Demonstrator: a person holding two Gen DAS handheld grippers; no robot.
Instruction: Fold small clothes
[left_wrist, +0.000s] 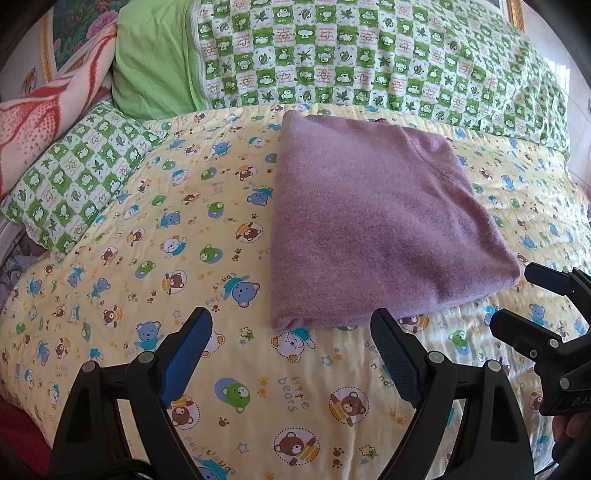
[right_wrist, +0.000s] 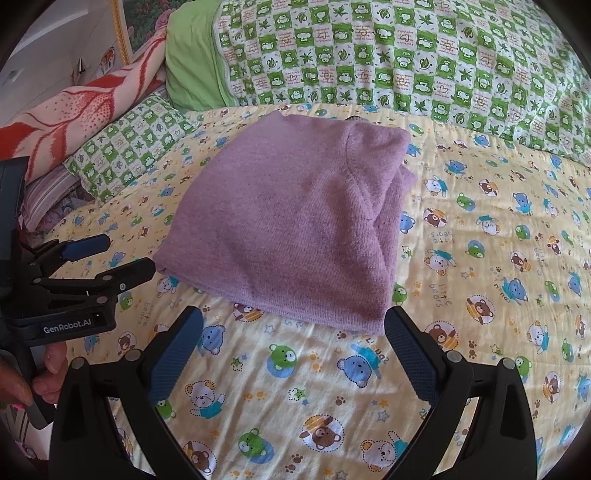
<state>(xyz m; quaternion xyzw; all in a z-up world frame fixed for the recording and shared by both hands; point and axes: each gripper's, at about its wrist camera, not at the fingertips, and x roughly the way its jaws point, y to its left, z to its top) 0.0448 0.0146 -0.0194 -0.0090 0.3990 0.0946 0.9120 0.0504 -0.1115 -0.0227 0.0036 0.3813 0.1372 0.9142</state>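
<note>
garment: folded purple knit top (left_wrist: 373, 221) lies centre frame on a yellow bear-print sheet (left_wrist: 147, 288).
left gripper (left_wrist: 295, 325): spread wide, holding nothing.
right gripper (right_wrist: 295, 325): spread wide, holding nothing.
right view only: sleeve seam, fingers (right_wrist: 48, 369) at lower left.
cut off: neckline behind top fold.

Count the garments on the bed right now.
1. A folded purple knit sweater lies mid-bed on the yellow bear-print sheet, ahead of both open tongs, left and right. Anything under the bedding is hidden.
</note>
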